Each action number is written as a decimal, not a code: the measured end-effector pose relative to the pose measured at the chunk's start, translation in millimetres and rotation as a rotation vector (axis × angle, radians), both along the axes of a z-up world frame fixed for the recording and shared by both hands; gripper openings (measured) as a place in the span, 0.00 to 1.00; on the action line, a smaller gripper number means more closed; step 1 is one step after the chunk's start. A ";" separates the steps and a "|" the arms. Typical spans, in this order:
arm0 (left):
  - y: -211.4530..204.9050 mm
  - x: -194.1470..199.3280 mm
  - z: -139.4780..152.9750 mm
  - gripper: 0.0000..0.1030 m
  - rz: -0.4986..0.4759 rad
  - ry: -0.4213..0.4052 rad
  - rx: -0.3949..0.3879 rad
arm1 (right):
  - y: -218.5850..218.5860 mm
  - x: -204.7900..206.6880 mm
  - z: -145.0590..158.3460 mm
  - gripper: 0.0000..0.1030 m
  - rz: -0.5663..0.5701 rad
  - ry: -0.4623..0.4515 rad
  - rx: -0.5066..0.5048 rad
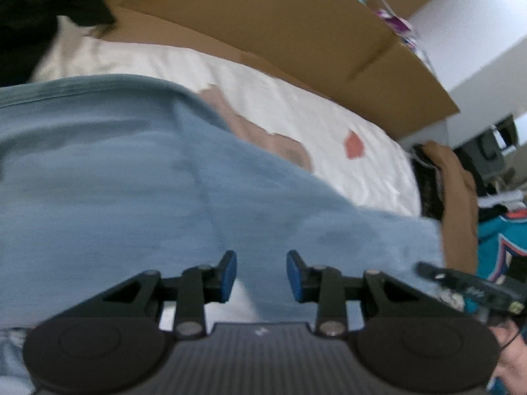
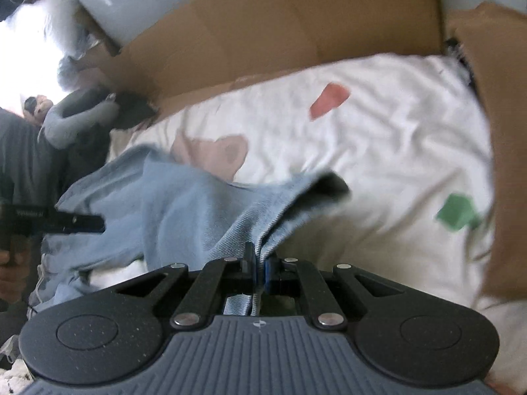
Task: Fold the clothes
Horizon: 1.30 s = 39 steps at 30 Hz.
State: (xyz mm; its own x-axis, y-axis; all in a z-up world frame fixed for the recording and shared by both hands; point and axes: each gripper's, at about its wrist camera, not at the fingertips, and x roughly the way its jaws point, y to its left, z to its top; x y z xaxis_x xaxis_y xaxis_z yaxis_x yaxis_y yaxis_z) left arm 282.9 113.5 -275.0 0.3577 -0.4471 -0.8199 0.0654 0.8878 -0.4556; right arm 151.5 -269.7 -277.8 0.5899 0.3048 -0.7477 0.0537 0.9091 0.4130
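Note:
A light blue garment [image 1: 131,181] lies spread over a white sheet [image 1: 296,105] with coloured patches. In the left wrist view my left gripper [image 1: 262,276] hovers just over the blue cloth, open, with nothing between its blue pads. The right wrist view shows the same blue garment [image 2: 171,210] bunched and lifted toward the camera. My right gripper [image 2: 258,268] is shut on a fold of it, and the cloth runs down between the fingers. The other gripper's tip [image 2: 75,222] shows at the left, beside the garment.
Brown cardboard [image 2: 263,33] stands along the far side of the sheet [image 2: 378,131] and at its right end. A teal garment [image 1: 504,247] and a brown one [image 1: 457,197] lie at the right. Dark clothes [image 2: 82,121] pile at the left. A hand [image 2: 10,270] shows at the left.

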 end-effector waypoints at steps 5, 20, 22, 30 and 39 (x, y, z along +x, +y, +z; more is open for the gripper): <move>25.2 0.8 -6.8 0.34 0.078 0.011 0.029 | -23.4 6.8 9.3 0.02 -0.028 -0.014 -0.053; 93.0 -6.2 -25.8 0.41 0.217 0.027 0.165 | -56.9 83.1 38.4 0.02 -0.021 -0.099 -0.297; 99.5 -5.1 -27.0 0.40 0.219 0.025 0.179 | -57.5 95.7 39.1 0.02 0.002 -0.098 -0.335; 136.9 7.9 -20.0 0.42 0.290 -0.030 0.257 | -59.6 133.8 48.2 0.02 0.040 -0.113 -0.449; 196.5 22.4 -15.1 0.42 0.429 -0.071 0.396 | -70.7 184.0 31.7 0.02 0.037 -0.086 -0.521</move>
